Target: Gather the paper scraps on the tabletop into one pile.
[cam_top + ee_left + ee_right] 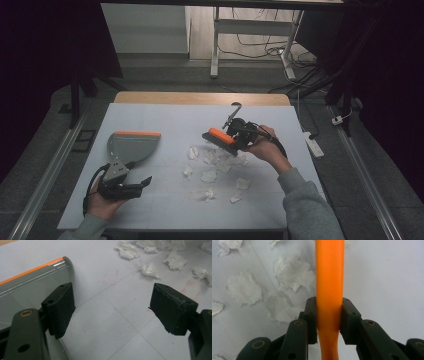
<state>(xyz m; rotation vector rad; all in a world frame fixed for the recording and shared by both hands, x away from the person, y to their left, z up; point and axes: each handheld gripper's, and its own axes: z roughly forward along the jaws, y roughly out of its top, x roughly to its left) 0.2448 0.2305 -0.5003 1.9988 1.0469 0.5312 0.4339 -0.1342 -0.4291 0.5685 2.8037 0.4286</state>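
A grey dustpan with an orange lip lies at the left of the white table. Just in front of it, my left gripper rests in the person's hand, jaws wide apart and empty. In the left gripper view the left gripper stands beside the dustpan. My right gripper is shut on an orange-backed brush, held just above the far edge of a scatter of torn white paper scraps. In the right gripper view the right gripper clamps the orange brush over the paper scraps.
The table's bare wooden edge runs along its far side. A white power strip lies on the floor to the right. Desk legs and loose cables stand beyond the table. Metal rails flank both sides.
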